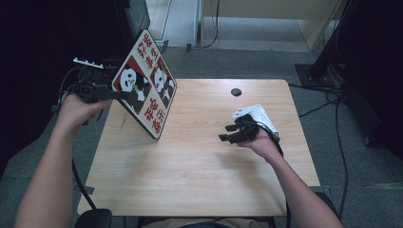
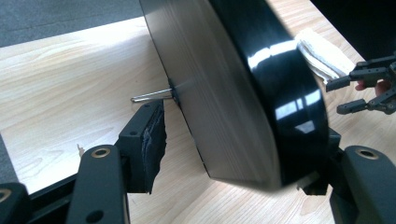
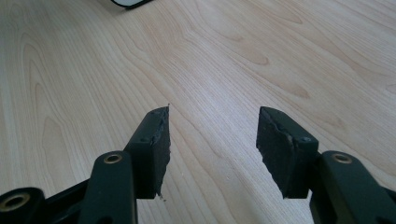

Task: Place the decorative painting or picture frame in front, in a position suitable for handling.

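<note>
The left gripper (image 1: 124, 95) holds a panda picture board (image 1: 145, 83) by its left edge, at the far left corner of the worktop (image 1: 199, 171). The board stands tilted on one lower corner, its printed face with two pandas and red characters turned toward the person, and most of it rises above and to the right of that gripper. In the left gripper view the board's thick black glossy edge (image 2: 275, 88) and its grey back (image 2: 219, 93) sit between the two jaws. The right jaw is against the black edge; the left jaw's pad stands a little clear of the grey back, so whether the jaws are actually pressing on the board cannot be told. A thin metal pin (image 2: 152, 95) sticks out of the grey back just above the left jaw.

The right gripper (image 1: 227, 132) is well apart from the board, over the right half of the worktop, pointing left toward it. Its jaws stand wide apart with bare wood between them, holding nothing. In the right gripper view one corner of the board (image 3: 128, 3) lies far ahead of the jaws, at the top edge.

Just behind the right gripper lies a white folded cloth (image 1: 260, 114), and farther back a small dark round disc (image 1: 236, 91) is set in the worktop.
</note>
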Demonstrator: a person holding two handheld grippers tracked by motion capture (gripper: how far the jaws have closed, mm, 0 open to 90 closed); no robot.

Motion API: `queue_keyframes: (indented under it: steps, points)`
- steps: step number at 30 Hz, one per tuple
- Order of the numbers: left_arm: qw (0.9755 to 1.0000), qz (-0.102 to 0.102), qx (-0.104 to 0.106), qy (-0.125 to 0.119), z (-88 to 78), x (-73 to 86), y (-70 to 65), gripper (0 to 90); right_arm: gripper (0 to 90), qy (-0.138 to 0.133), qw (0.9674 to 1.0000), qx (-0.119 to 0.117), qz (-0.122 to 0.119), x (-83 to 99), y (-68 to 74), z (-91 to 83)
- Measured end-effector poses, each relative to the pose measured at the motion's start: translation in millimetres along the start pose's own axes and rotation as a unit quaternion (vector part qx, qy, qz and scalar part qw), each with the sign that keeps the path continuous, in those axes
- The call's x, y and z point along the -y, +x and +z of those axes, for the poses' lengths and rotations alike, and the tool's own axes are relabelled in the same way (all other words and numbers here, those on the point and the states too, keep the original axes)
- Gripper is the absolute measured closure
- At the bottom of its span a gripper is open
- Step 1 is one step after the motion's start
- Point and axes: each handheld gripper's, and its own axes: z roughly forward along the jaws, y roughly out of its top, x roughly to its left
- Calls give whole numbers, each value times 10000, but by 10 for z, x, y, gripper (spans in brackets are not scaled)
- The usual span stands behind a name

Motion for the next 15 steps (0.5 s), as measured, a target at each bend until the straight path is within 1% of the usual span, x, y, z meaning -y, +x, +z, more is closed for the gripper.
queue_keyframes:
  steps: [1,3,4,8,9,12,15]
  points:
    - [10000,45,-51,47,1,-37,-11,362,452,0,10000,1,-4,0,1,1]
    - [10000,66,-45,60,-1,-114,-21,362,451,9,10000,-4,0,1,2,3]
    - [9999,77,-74,79,-4,-152,-25,362,452,16,10000,-6,3,1,1,3]
    - [9997,101,-196,105,2,-299,-3,368,452,21,10000,-8,13,1,5,1]
    - [9997,83,-191,96,11,-321,4,370,452,18,10000,-1,11,0,7,0]
    - [9994,141,-258,198,45,-416,21,375,451,10,10000,-2,-1,0,4,-2]
    - [9995,111,-231,207,58,-496,46,375,451,12,10000,6,-1,4,1,-5]
